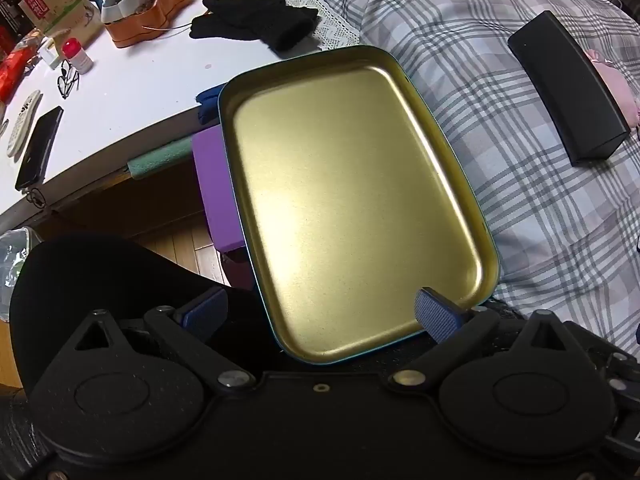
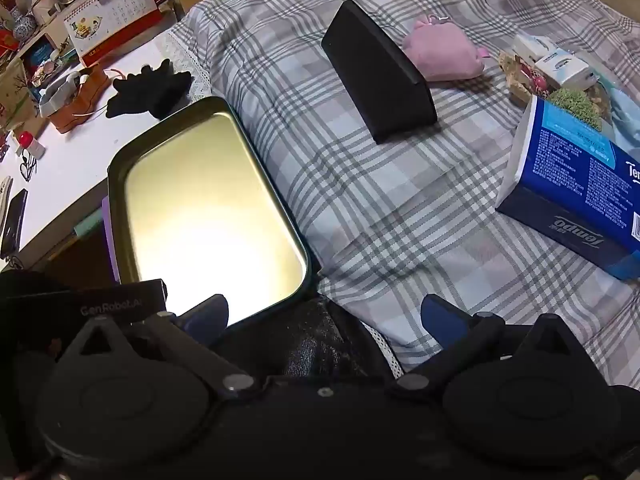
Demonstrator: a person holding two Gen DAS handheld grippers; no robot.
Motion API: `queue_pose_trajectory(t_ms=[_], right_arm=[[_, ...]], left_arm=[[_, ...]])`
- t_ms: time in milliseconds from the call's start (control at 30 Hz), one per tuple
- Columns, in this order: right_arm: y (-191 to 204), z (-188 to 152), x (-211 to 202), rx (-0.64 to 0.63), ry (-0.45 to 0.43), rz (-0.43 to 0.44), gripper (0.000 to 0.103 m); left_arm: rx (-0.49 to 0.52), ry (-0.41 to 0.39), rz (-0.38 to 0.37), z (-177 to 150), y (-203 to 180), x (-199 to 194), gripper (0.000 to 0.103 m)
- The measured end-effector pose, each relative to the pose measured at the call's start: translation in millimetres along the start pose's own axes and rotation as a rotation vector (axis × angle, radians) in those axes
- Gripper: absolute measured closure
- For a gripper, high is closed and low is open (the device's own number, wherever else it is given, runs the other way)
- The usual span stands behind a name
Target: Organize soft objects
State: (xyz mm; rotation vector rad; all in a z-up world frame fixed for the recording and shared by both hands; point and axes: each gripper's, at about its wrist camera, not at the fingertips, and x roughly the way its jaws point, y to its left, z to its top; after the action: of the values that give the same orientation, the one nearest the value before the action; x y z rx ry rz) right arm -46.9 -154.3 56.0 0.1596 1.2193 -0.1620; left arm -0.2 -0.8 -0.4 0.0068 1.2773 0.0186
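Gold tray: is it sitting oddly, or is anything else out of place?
Yes. The gold tray is empty and lies skewed, partly on the plaid bedspread and partly over the purple block beside the white table.

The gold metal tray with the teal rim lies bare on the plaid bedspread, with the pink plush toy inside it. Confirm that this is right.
Not quite. The gold metal tray with the teal rim is bare, but the pink plush toy is not inside it: in the right wrist view it lies on the plaid bedspread behind the black rectangular box. The tray holds nothing.
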Motion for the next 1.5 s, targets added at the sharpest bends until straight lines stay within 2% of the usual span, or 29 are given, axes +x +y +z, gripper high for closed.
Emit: queue_pose_trajectory(t_ms=[1500], right_arm=[[-4, -3, -8, -0.001, -0.004, -0.002, 0.0]], left_arm=[[0.019, 0.006, -0.031, -4, -10, -3, 0.006]])
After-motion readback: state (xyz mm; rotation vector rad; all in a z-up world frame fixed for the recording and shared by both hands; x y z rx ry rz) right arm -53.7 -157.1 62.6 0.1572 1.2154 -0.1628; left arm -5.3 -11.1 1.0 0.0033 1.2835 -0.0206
